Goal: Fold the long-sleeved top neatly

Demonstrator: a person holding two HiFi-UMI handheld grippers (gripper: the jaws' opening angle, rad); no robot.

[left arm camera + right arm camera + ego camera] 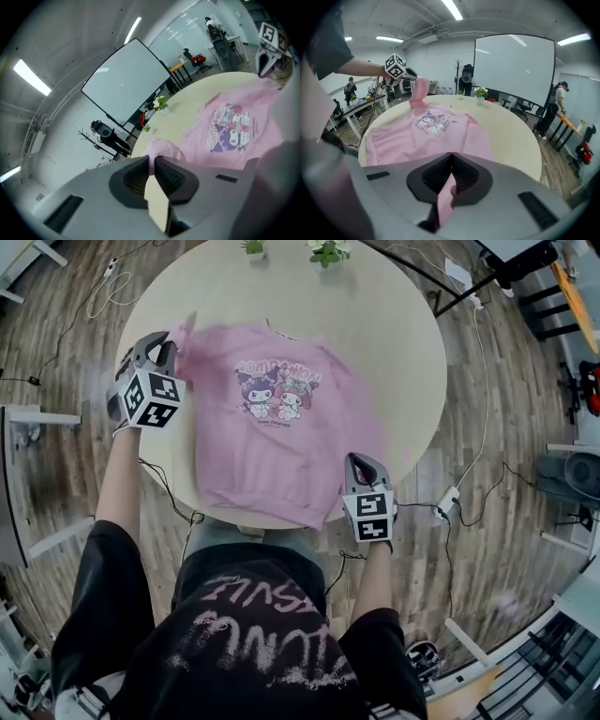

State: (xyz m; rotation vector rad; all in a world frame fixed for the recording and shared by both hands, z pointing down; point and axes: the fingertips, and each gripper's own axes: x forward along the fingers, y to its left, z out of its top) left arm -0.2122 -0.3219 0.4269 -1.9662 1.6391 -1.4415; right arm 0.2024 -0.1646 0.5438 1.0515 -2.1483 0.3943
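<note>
Handling this pink long-sleeved top (281,427) means handling soft, light, limp knit: it drapes and stretches, so expect any pinched corner to sag and drag the rest along. It lies print-up across the near half of the round counter (384,324), hem toward the near rim. Your left tool (169,351) is clamped on a bunch of cloth at the far left corner, lifted off the counter; your right tool (364,470) is closed on a fold at the near right hem corner. Such outer edges and seams look like the sound places to hold; a mid-panel grip would likely bunch it. Blur smears the head view, so you cannot tell where either sleeve lies, nor whether the hem overhangs the rim
</note>
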